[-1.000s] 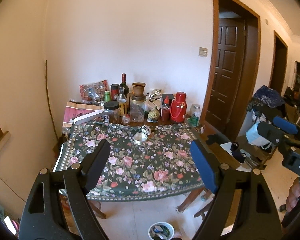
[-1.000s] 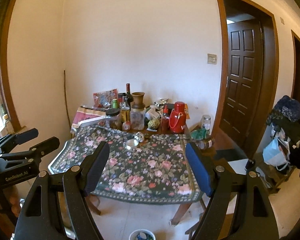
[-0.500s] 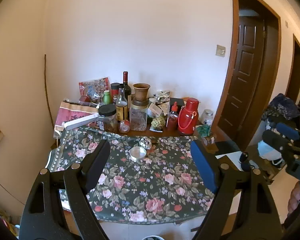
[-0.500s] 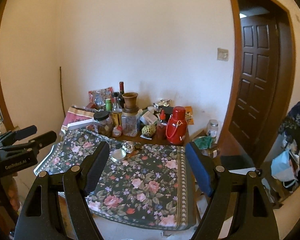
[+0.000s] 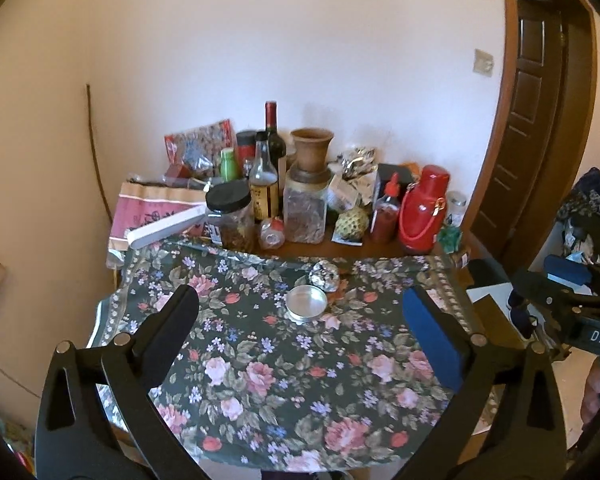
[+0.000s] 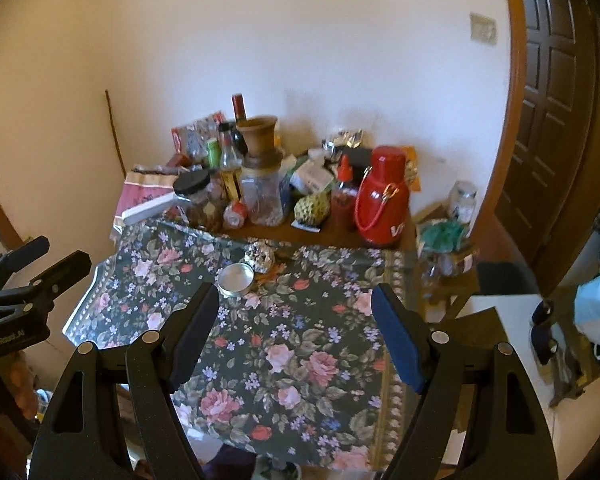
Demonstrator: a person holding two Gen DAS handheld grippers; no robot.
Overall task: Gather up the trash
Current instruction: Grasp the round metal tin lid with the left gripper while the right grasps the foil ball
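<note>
A crumpled silvery wrapper ball (image 5: 325, 276) lies on the floral tablecloth (image 5: 284, 364), beside a shallow round metal tin (image 5: 306, 303). Both also show in the right wrist view, the ball (image 6: 260, 257) behind the tin (image 6: 236, 278). My left gripper (image 5: 300, 312) is open and empty, above the near half of the table. My right gripper (image 6: 296, 304) is open and empty, to the right of the left one. The right gripper shows at the right edge of the left wrist view (image 5: 556, 284), and the left gripper at the left edge of the right wrist view (image 6: 40, 264).
The back of the table is crowded: a wine bottle (image 5: 275, 140), a clay vase on a jar (image 5: 308, 188), a black-lidded jar (image 5: 230, 216), a red thermos (image 5: 422, 208), a red sauce bottle (image 5: 387, 212), snack bags (image 5: 156, 208). A brown door (image 5: 536, 92) stands right.
Both grippers have moved forward toward the table, which now fills more of each view. The floor and the bowl below the table edge have dropped out of sight. Both stay open.
</note>
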